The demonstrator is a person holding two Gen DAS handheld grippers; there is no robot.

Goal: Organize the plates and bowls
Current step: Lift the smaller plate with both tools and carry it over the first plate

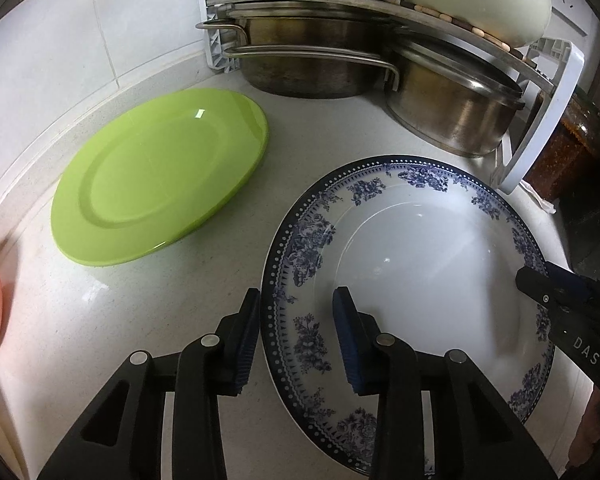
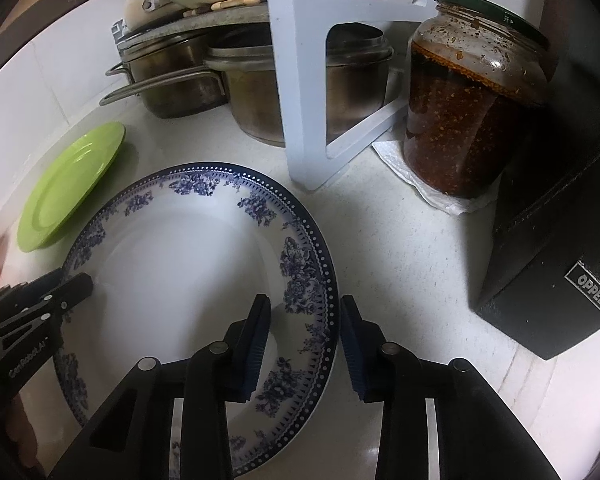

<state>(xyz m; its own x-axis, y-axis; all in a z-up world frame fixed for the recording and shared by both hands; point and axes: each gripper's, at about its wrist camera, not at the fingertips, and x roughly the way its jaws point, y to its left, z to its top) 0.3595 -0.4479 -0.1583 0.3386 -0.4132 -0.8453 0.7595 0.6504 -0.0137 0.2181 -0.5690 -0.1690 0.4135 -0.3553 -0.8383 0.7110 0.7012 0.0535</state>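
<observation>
We've got both tongs parted, straddling opposite rims of the round blue-floral white porcelain plate (image 1: pixel 420 256) lying flat on the speckled white table (image 1: pixel 204 304): left tongs (image 1: pixel 296 312), right tongs (image 2: pixel 304 316). Next they likely need to pinch, then lift. Readable: "OPPEIN" on the black box (image 2: pixel 560 264).
</observation>
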